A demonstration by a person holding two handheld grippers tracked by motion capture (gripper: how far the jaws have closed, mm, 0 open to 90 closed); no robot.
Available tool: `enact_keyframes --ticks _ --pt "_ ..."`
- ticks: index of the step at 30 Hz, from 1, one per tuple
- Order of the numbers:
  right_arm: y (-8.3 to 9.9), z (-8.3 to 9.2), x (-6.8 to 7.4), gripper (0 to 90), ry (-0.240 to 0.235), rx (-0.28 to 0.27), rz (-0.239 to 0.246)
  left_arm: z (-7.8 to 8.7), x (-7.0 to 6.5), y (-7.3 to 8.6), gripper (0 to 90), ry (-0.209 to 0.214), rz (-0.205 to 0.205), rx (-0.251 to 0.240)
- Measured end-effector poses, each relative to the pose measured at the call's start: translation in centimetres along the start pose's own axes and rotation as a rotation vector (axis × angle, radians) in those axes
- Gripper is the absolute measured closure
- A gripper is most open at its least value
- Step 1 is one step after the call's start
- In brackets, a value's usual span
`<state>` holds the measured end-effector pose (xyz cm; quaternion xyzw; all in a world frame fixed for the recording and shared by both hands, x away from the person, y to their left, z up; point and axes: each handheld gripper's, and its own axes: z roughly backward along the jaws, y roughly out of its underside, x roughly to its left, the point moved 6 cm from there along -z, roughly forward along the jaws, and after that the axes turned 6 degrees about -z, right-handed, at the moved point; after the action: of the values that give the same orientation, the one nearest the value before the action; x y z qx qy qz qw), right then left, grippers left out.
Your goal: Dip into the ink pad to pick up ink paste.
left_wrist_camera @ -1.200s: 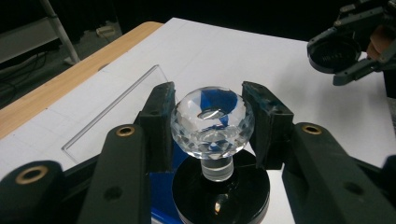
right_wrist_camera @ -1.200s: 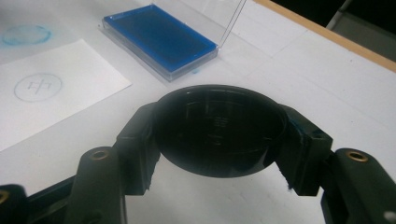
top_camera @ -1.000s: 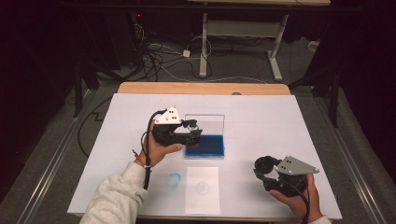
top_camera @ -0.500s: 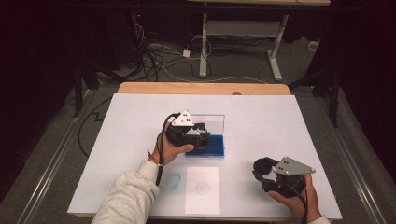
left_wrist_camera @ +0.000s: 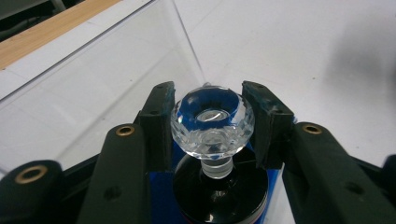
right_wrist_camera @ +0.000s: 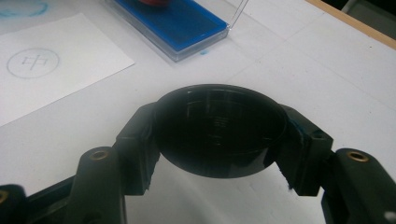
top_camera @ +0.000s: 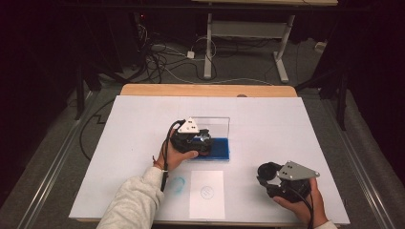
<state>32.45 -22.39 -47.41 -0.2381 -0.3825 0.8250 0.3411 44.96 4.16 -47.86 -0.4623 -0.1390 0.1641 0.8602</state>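
Pressing the stamp (left_wrist_camera: 212, 122), clamped by its crystal knob in our left gripper (left_wrist_camera: 211, 123), onto the blue ink pad (top_camera: 217, 147), we still must mark the paper (top_camera: 207, 192); our right gripper (right_wrist_camera: 219, 135) grips the black cap (right_wrist_camera: 219, 130).

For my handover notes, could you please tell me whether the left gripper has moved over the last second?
Yes. The left gripper, shut on the clear faceted knob, has shifted rightward and lower over the blue ink pad tray.

The stamp's (left_wrist_camera: 219, 196) black base runs off the left gripper view's bottom edge; the paper's (right_wrist_camera: 51, 74) left side is cropped in the right gripper view.
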Motion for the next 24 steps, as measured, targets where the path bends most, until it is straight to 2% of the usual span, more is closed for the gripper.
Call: enact_keyframes --ticks 2,7,14,16,18,24 --pt "0.0 0.0 0.1 38.1 -0.004 0.005 -0.001 -0.1 0.1 0.2 55.1 0.002 0.007 0.005" --pt "0.0 -0.1 0.2 38.2 -0.011 0.005 0.010 -0.2 0.1 0.4 55.1 -0.002 -0.011 -0.001" --pt "0.0 -0.1 0.5 38.1 -0.020 0.010 0.015 -0.1 0.1 0.8 55.1 0.012 -0.027 -0.017" --pt "0.0 -0.1 0.6 38.1 -0.027 0.008 0.020 0.2 0.3 1.1 55.0 0.027 -0.009 -0.027" --pt "0.0 -0.1 0.7 38.1 -0.030 0.007 0.019 0.4 0.3 1.4 55.1 0.039 -0.008 -0.033" --pt "0.1 -0.3 0.9 38.2 -0.042 0.018 0.029 0.9 0.1 1.6 55.1 0.027 -0.029 0.000"
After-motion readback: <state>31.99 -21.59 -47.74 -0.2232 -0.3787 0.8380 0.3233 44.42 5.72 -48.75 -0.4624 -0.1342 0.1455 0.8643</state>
